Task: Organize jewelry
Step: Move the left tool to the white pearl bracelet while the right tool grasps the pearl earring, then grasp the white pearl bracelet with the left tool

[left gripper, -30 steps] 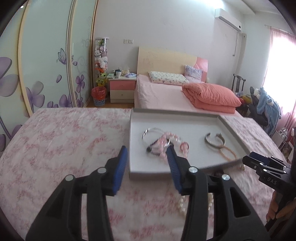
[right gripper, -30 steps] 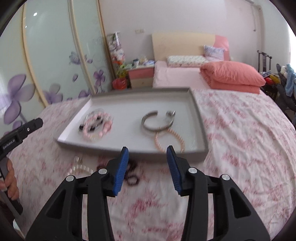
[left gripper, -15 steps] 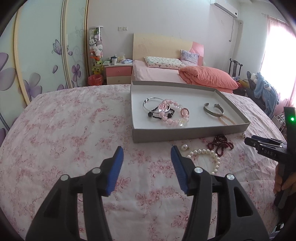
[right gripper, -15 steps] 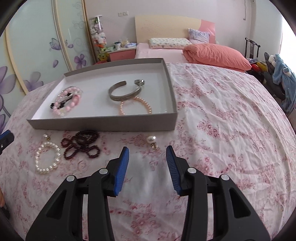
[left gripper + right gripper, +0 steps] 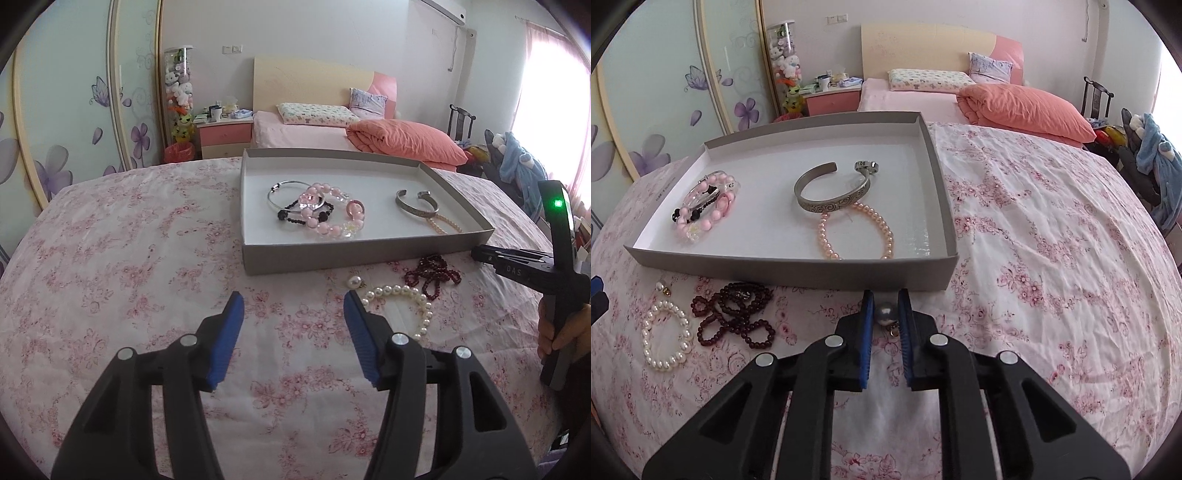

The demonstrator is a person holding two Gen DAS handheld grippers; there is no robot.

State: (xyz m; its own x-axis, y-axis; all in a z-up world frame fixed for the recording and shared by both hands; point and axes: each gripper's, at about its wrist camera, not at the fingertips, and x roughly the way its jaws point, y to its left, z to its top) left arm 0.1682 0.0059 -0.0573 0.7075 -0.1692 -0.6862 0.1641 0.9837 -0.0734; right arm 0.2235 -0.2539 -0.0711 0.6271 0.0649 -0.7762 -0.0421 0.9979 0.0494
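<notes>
A grey tray (image 5: 798,271) (image 5: 332,254) sits on the floral cloth. It holds a pink bead bracelet (image 5: 705,212) (image 5: 325,218), a silver cuff (image 5: 831,192) (image 5: 415,205) and a peach pearl bracelet (image 5: 855,232). In front of the tray lie a white pearl bracelet (image 5: 666,336) (image 5: 402,301), a dark red bead strand (image 5: 737,314) (image 5: 432,273) and a small pearl earring (image 5: 354,283) (image 5: 661,288). My right gripper (image 5: 885,314) is shut on a single pearl earring (image 5: 885,313) just before the tray's front wall. My left gripper (image 5: 293,314) is open and empty above the cloth.
The right gripper's body (image 5: 554,266) shows at the right edge of the left wrist view. Behind the table stand a bed with an orange duvet (image 5: 1023,107), a pink nightstand (image 5: 831,98) and flowered wardrobe doors (image 5: 55,110).
My right gripper came down and forward and closed on the loose pearl earring. My left gripper pulled back a little from the tray and stayed open.
</notes>
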